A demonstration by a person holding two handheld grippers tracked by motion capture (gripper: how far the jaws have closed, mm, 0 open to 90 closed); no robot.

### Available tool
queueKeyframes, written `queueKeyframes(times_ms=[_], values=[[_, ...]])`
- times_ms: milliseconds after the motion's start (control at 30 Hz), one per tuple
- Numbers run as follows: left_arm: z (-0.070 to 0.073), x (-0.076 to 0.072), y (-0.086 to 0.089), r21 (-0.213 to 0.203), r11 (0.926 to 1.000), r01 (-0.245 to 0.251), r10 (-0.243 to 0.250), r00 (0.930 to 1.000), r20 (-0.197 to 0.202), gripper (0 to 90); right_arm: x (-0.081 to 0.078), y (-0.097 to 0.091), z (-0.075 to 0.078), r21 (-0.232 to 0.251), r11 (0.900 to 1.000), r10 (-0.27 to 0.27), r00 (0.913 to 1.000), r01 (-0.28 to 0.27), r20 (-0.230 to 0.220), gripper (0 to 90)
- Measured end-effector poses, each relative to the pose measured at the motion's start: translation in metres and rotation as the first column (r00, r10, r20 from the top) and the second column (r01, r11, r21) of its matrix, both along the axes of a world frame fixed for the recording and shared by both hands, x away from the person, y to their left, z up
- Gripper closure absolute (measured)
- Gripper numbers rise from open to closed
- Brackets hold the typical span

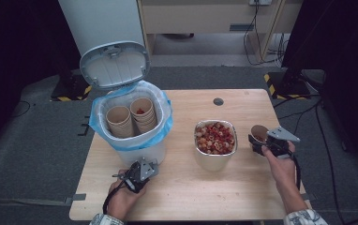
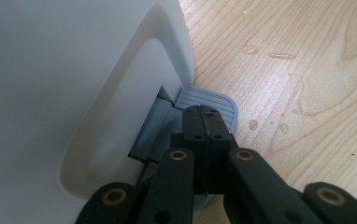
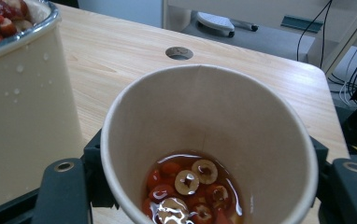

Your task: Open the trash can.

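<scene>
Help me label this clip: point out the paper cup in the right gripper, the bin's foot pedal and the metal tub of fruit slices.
paper cup (image 3: 242,116), right gripper view, bare inner wall.
foot pedal (image 2: 204,99), left gripper view, ribbed top.
metal tub (image 1: 212,161), high view, outer front wall.

Colours as I read them from my station:
- table (image 1: 182,187): pale wood, visible grain.
- pedal bin (image 1: 139,152): white body, grey lid (image 1: 115,65), blue liner (image 1: 165,123); grey ribbed pedal (image 2: 214,100).
- stacked cups (image 1: 131,119) in the bin: brown kraft paper.
- paper cup (image 3: 209,135) I hold: tan, amber liquid, red and cream slices.
- metal container (image 1: 215,159): silver rim, cream side, red and beige pieces.
- Both grippers' jaws: black, brass rivets.
- My sleeve (image 1: 303,218): light, patterned.
</scene>
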State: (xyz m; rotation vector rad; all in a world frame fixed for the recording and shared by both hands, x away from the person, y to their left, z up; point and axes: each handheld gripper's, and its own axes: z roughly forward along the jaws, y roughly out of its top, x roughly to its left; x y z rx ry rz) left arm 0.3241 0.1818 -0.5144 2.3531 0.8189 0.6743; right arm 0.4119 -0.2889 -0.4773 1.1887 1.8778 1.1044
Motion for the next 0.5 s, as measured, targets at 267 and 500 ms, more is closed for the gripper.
queueKeyframes(times_ms=[267,500], values=[[0.0,0.0,0.0,0.0,1.0,0.001,-0.001,1.0,-0.001,89.8,0.011,-0.008,0.027,-0.028,0.9996,0.009,0.9998,-0.008,0.017,30.9],[0.0,0.0,0.0,-0.001,1.0,0.0,0.0,1.0,-0.002,89.8,0.019,-0.009,0.049,-0.054,0.9983,0.024,0.9992,-0.022,0.031,30.9]])
